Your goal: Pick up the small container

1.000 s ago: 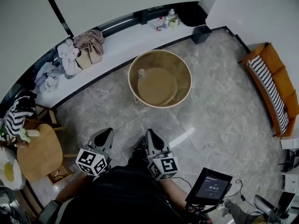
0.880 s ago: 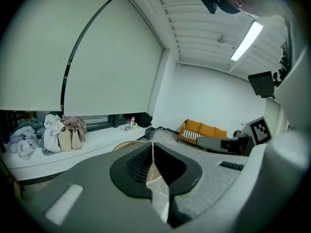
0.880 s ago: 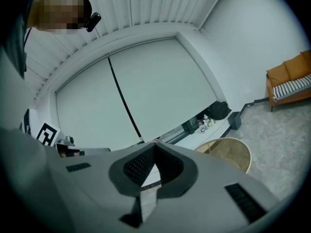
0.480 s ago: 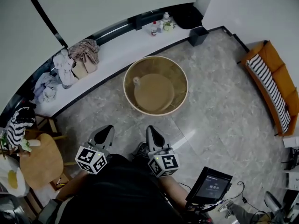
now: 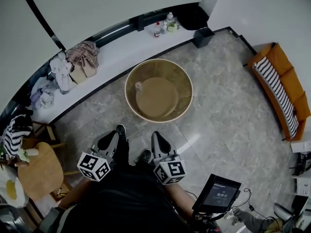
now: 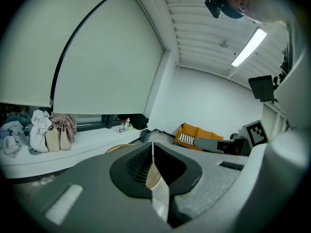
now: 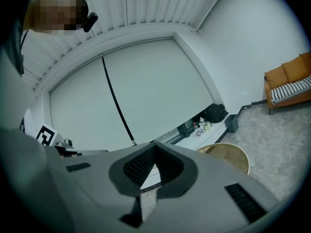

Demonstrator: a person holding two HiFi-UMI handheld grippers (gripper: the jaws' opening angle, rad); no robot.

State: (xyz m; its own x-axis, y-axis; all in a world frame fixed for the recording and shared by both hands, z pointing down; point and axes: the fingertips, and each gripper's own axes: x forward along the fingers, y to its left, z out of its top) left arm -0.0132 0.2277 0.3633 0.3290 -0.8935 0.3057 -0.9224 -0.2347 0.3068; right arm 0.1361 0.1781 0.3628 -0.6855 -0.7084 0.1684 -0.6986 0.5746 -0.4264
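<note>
A small pale container [image 5: 138,86] stands on the left part of a round wooden table with a raised rim [image 5: 187,81], on the floor ahead of me. Both grippers are held low, close to my body and well short of the table. The left gripper [image 5: 112,136] is shut with nothing in it, and in the left gripper view its jaws [image 6: 153,147] meet in a thin line. The right gripper [image 5: 156,136] is also shut and empty, its jaws [image 7: 154,147] closed together. The table rim shows beyond each gripper [image 6: 119,148] [image 7: 228,154].
A white ledge [image 5: 121,47] runs along the wall with clothes and bags [image 5: 73,67] and bottles [image 5: 163,25]. A black bin [image 5: 201,37] stands at its right end. An orange sofa [image 5: 282,91] is at right, a small wooden side table [image 5: 41,171] at left, a tablet [image 5: 216,193] beside me.
The round table has drifted left and slightly down in the head view. A dark shoe has come into sight between the grippers. Both grippers stay shut.
</note>
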